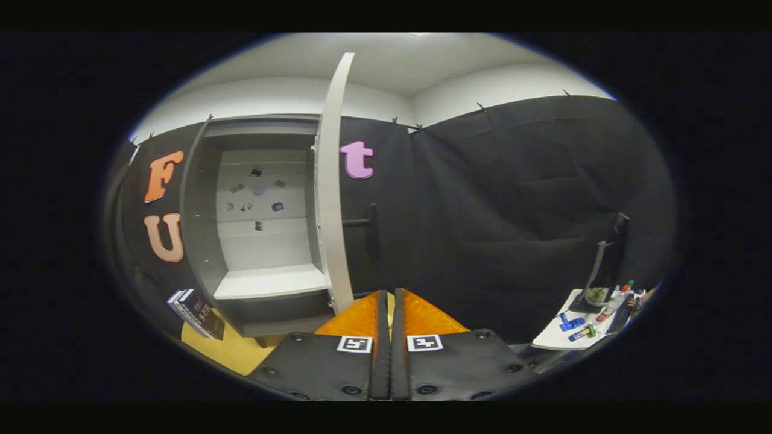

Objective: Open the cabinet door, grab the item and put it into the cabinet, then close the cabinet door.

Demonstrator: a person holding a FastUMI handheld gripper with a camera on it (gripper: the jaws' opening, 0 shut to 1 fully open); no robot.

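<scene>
Gripper (388,301) fingers are sitting pressed together, gripping nothing. Cabinet door (333,181) is standing open beyond them (edge-on), exposing the cabinet (265,280) shelf; book (196,313) is lying beside the cabinet.

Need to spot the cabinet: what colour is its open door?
White-grey, seen edge-on in the gripper view: cabinet door.

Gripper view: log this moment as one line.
cabinet door: open | cabinet: shelf bare | gripper: fingers shut, holding nothing | book: beside cabinet base, not grabbed

A book (194,311) lies left of the open cabinet (265,241).
</scene>
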